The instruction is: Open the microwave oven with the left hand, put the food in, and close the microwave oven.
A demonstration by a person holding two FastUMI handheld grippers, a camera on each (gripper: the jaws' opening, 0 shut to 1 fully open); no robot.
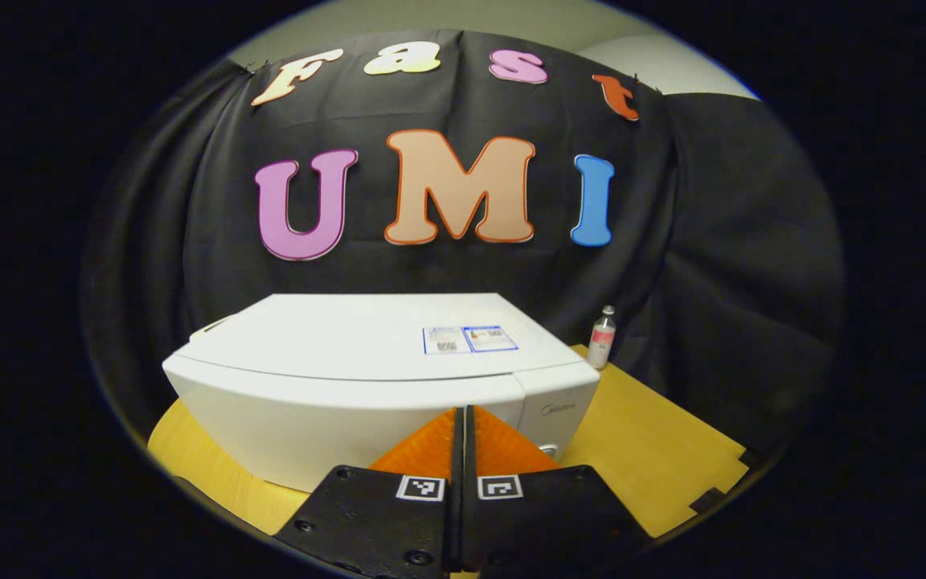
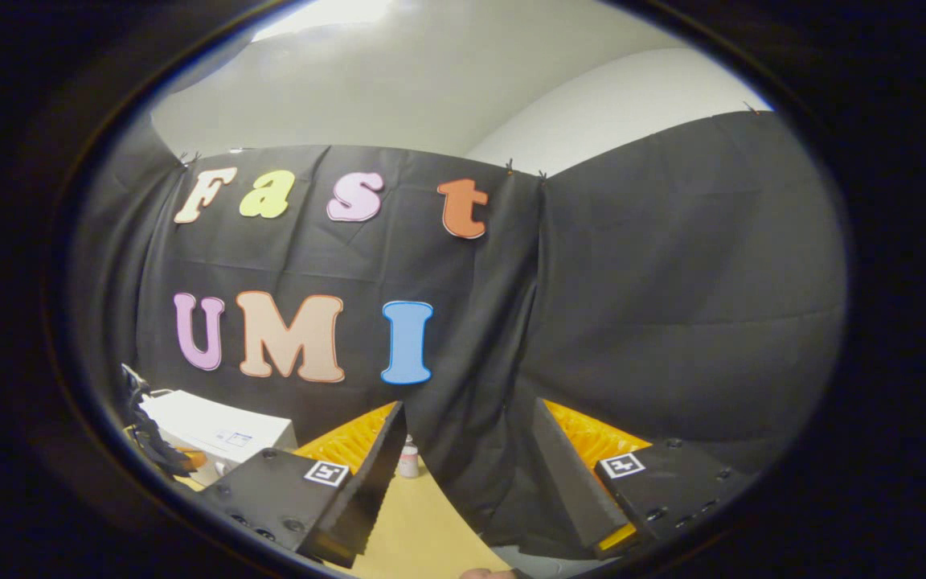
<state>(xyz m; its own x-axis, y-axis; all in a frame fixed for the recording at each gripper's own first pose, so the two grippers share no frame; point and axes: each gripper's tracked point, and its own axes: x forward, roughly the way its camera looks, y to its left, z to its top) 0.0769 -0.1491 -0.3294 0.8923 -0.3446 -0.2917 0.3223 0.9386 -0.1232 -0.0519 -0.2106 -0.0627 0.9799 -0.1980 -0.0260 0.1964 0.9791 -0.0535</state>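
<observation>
**Both hand-held grippers off the microwave, door closed**

The left hand-held gripper [image 1: 463, 414] has its 2 fingers pressed together with nothing between them, tips pointing at the front of the white microwave oven [image 1: 374, 378], close to the seam where the door meets the control panel; whether they touch it cannot be told. The oven's door is closed, and the oven sits on the yellow worktop [image 1: 648, 450] with a printed sticker [image 1: 469, 339] on its top. A small bottle [image 1: 602, 338] with a pale cap stands upright on the worktop just to the right of the oven, near the black cloth wall.

The right hand-held gripper [image 2: 471, 426] is spread wide and holds nothing, aimed mostly at the cloth wall. In the right gripper view the microwave oven [image 2: 214, 434] lies low at the left, and the bottle [image 2: 408, 458] shows between the 2 fingers, farther off.
</observation>
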